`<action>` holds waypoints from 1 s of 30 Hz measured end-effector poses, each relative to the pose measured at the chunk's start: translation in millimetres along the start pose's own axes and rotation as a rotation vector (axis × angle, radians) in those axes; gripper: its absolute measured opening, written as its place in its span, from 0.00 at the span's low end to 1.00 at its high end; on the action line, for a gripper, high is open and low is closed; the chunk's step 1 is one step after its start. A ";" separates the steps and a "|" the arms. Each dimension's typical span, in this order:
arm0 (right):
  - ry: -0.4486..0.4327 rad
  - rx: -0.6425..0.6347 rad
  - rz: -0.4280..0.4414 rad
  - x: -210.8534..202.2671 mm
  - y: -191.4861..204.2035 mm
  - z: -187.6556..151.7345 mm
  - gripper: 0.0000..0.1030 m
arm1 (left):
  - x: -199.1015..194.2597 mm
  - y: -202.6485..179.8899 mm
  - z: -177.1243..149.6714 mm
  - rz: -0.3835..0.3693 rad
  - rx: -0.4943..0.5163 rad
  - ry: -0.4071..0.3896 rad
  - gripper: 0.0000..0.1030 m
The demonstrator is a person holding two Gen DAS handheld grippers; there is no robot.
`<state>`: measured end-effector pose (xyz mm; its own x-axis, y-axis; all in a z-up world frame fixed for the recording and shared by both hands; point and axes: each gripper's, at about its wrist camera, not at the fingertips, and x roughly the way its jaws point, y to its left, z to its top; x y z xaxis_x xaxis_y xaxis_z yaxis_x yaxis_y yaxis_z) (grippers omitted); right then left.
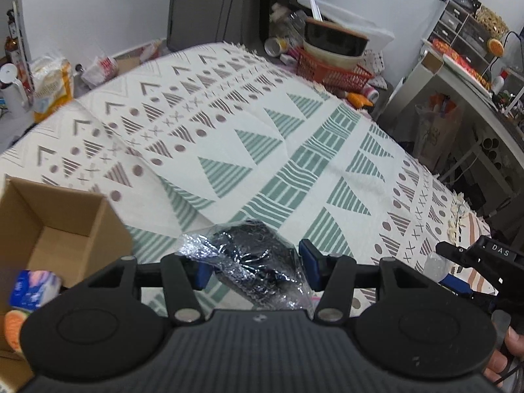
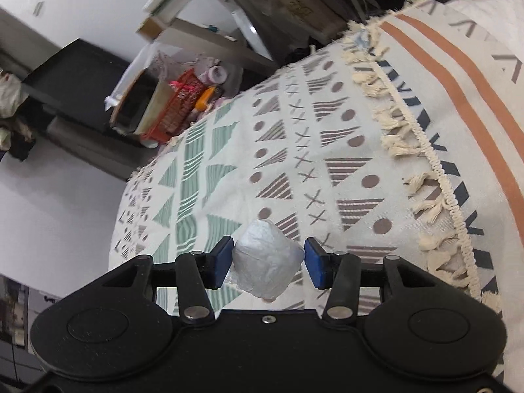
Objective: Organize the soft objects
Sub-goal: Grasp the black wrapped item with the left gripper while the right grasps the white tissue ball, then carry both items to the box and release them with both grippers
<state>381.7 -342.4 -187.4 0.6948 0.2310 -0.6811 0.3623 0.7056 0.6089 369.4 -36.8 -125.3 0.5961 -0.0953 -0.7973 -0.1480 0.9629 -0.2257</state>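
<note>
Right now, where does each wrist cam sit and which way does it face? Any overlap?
Left wrist: on the left gripper, facing along its fingers over the patterned bedspread; its blue pads flank a black plastic-wrapped bundle; brown cardboard box at left; the right gripper and part of a hand show at right.
Right wrist: on the right gripper, facing across the bed; pads flank a white plastic-wrapped bundle.
Shared: the bedspread and the red plastic basket.
</note>
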 end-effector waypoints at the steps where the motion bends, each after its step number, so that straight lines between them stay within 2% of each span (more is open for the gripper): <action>1: -0.003 -0.015 0.003 -3.2 3.2 -2.2 0.45 | -5.5 2.6 -0.3 0.008 -0.003 -0.009 0.52; 17: -0.044 -0.203 0.120 -51.7 66.9 -46.7 0.45 | -69.9 55.1 -1.7 0.094 -0.056 -0.095 0.52; 25: -0.036 -0.284 0.178 -62.3 98.7 -69.4 0.45 | -89.0 82.5 2.7 0.127 -0.084 -0.123 0.52; 30: -0.049 -0.389 0.202 -72.8 121.2 -88.2 0.45 | -94.1 101.2 5.0 0.142 -0.108 -0.128 0.52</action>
<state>320.2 -214.6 -99.9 0.7598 0.3645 -0.5383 -0.0379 0.8514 0.5231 302.3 70.8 -70.3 0.6575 0.0791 -0.7493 -0.3176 0.9309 -0.1805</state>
